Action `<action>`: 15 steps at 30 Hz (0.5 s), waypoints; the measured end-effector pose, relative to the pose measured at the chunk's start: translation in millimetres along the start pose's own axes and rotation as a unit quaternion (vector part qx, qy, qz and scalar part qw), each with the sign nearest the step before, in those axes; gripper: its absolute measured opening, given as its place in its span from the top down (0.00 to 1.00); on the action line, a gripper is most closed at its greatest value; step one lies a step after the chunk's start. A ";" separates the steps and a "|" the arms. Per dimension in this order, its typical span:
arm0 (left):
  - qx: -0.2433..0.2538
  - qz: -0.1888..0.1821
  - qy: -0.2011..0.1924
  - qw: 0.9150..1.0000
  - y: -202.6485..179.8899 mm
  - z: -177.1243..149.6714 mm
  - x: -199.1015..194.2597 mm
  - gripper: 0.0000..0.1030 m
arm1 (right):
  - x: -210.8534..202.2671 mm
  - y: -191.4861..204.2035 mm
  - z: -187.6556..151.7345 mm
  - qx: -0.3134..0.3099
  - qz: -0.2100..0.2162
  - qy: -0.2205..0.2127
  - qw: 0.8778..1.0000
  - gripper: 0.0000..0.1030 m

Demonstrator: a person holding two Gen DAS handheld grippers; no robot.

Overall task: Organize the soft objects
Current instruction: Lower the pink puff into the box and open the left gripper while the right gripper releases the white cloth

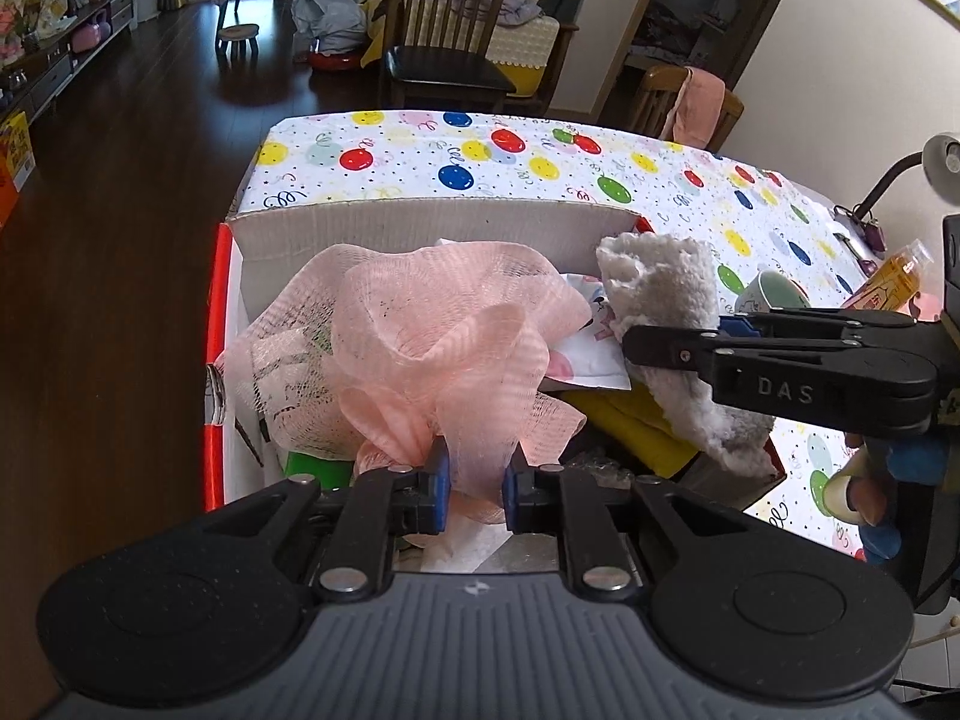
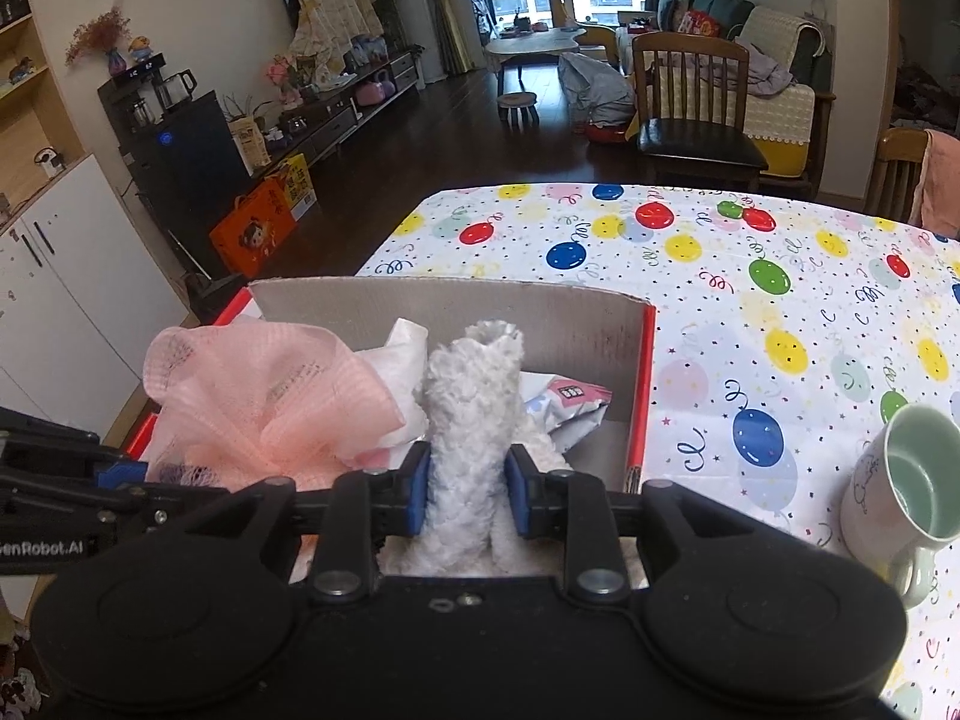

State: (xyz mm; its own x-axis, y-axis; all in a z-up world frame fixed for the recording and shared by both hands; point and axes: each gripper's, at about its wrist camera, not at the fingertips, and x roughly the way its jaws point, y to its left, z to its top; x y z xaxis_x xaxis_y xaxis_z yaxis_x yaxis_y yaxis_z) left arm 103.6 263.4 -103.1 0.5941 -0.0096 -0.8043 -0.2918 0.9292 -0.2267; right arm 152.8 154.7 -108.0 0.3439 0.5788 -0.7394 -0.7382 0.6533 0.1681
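The box (image 2: 600, 324) sat at the worktop (image 2: 750, 312) edge, with bare cloth beyond it. The left gripper (image 1: 474, 483) squeezed the pink net puff (image 1: 432, 348) over the box. The right gripper (image 2: 468, 495) pinched the white fluffy cloth (image 2: 474, 420), which stood upright inside the box.

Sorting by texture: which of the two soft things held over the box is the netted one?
The pink mesh bath pouf, held by the left gripper. The right gripper holds a fluffy white cloth, plush rather than netted.
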 end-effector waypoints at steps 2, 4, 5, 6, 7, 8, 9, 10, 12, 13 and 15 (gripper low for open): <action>-0.002 0.001 -0.003 1.000 -1.2 -0.7 -2.0 0.81 | -3.2 0.3 -0.9 -0.001 0.002 -0.001 1.000 0.73; -0.006 0.001 -0.007 1.000 -1.4 -1.1 -4.0 0.79 | -6.8 -0.4 -1.4 0.001 0.008 -0.002 1.000 0.69; -0.007 0.001 -0.009 1.000 -1.8 -2.1 -5.2 0.79 | -9.1 -0.5 -1.8 0.001 0.008 -0.004 1.000 0.67; -0.008 0.001 -0.010 1.000 -2.3 -3.2 -6.6 0.78 | -11.7 -0.3 -2.4 -0.002 0.010 -0.008 1.000 0.62; -0.009 0.002 -0.011 1.000 -2.7 -3.9 -8.2 0.78 | -13.2 -0.4 -2.9 -0.006 0.013 -0.010 1.000 0.56; -0.009 0.002 -0.013 1.000 -3.4 -4.6 -10.0 0.78 | -15.6 0.6 -3.5 -0.012 0.014 -0.012 1.000 0.53; -0.009 0.004 -0.015 1.000 -4.7 -5.3 -11.8 0.78 | -18.3 1.6 -4.2 -0.016 0.013 -0.016 1.000 0.48; -0.008 0.006 -0.017 1.000 -5.4 -5.9 -13.8 0.78 | -21.3 2.5 -4.8 -0.019 0.015 -0.020 0.999 0.46; -0.007 0.009 -0.022 1.000 -7.0 -7.4 -18.3 0.75 | -26.7 2.9 -5.1 -0.021 0.019 -0.023 0.999 0.45; -0.008 0.009 -0.024 1.000 -7.5 -8.5 -20.9 0.72 | -29.9 2.3 -4.9 -0.019 0.022 -0.026 0.999 0.44; -0.009 0.011 -0.029 0.999 -9.0 -11.3 -26.3 0.46 | -37.5 1.6 -5.0 -0.015 0.028 -0.033 0.999 0.42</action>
State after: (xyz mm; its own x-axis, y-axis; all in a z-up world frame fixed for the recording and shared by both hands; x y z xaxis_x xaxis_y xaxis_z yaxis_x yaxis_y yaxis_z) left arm 82.1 251.2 -86.1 0.6297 0.0319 -0.7762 -0.3175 0.9224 -0.2197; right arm 135.8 131.6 -83.3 0.3378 0.6454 -0.6851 -0.7742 0.6044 0.1877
